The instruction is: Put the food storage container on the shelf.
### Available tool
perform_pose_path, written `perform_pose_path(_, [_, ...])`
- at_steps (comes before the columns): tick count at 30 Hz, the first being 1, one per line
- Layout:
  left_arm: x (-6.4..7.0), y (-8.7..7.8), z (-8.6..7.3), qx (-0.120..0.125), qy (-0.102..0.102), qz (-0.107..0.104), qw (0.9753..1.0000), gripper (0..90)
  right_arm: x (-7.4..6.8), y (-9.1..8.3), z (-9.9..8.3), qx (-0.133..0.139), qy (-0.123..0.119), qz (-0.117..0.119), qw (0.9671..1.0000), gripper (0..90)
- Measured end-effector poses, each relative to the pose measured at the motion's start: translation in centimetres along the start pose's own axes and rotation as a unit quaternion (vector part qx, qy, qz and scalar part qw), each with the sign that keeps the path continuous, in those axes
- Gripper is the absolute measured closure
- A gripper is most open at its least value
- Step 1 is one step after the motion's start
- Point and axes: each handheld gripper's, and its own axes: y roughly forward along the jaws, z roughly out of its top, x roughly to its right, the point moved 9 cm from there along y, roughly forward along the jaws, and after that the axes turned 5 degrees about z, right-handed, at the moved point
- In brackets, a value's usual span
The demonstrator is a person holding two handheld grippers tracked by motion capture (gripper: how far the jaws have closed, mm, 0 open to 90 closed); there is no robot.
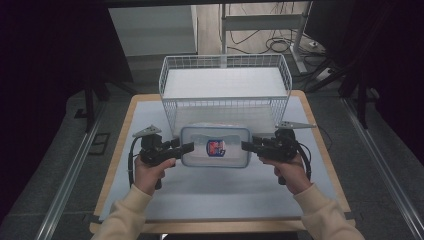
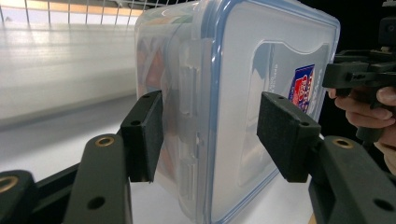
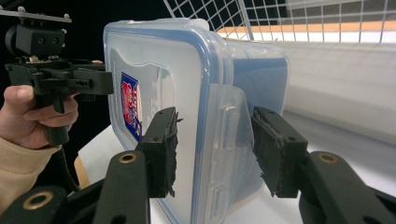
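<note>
A clear plastic food container (image 1: 215, 146) with a blue-rimmed lid and a red and blue label lies flat on the white mat, just in front of the wire basket. My left gripper (image 1: 187, 146) is at its left end. In the left gripper view the jaws stand open astride that end (image 2: 212, 126), one pad beside the body, the other over the lid. My right gripper (image 1: 246, 145) is at the right end, open (image 3: 217, 149), with its pads (image 3: 163, 149) on either side of the rim and side latch. Small gaps show at the pads.
A white wire basket (image 1: 225, 85) stands at the back of the table, right behind the container. The table's wooden edge (image 1: 115, 165) frames the mat (image 1: 215, 195). Dark curtains and metal floor rails flank the table.
</note>
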Motion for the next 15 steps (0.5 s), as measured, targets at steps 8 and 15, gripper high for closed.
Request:
perform_pose_path(8, [0.9, -0.1, 2.6, 0.008, 0.009, -0.006, 0.9999, 42.5, -0.3, -1.0, 2.4, 0.01, -0.013, -0.006, 0.9998, 52.1])
perform_pose_path(15, [1.5, -0.5, 4.9, 0.016, 0.018, -0.004, 0.9997, 42.5, -0.7, -1.6, 4.6, 0.015, -0.022, -0.006, 0.9996, 52.1])
